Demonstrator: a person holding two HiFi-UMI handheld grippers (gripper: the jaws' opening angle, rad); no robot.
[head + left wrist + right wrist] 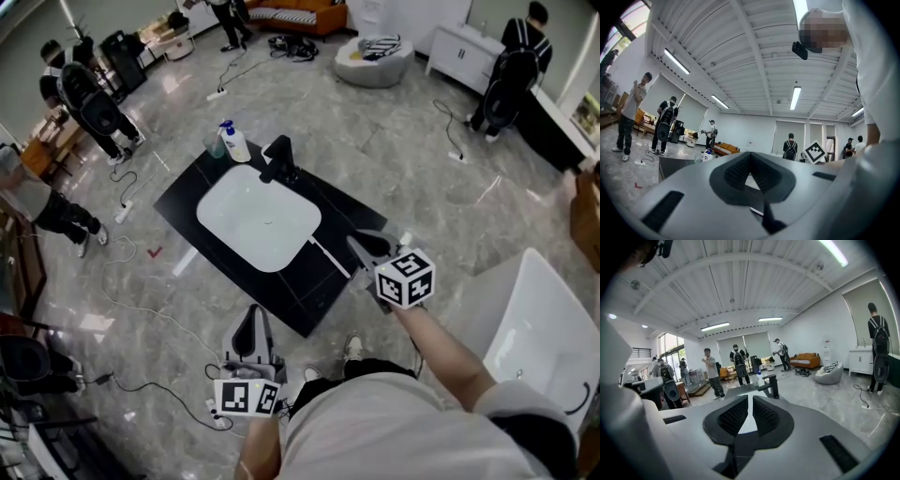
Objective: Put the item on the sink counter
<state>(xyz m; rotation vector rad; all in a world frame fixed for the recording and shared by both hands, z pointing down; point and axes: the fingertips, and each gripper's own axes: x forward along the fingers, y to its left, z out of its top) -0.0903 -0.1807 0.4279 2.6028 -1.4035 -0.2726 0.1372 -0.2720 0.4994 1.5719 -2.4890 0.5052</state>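
Observation:
A black sink counter [187,202] stands on the floor with a white basin [258,217] and a black faucet [279,159]. At its far corner are a white pump bottle [234,142] and a pale cup [216,145]. A thin white strip [330,258] lies on the counter right of the basin. My right gripper [367,244] hovers at the counter's right edge, jaws together, holding nothing; in the right gripper view [750,399] it points at the faucet [772,385]. My left gripper [248,326] is low, off the near edge, shut and empty [750,154].
A white bathtub [553,328] stands close on the right. Cables and power strips [124,211] trail over the floor to the left. People with backpacks stand at the far left [89,98] and far right [511,75]. A grey bean bag [373,58] lies beyond.

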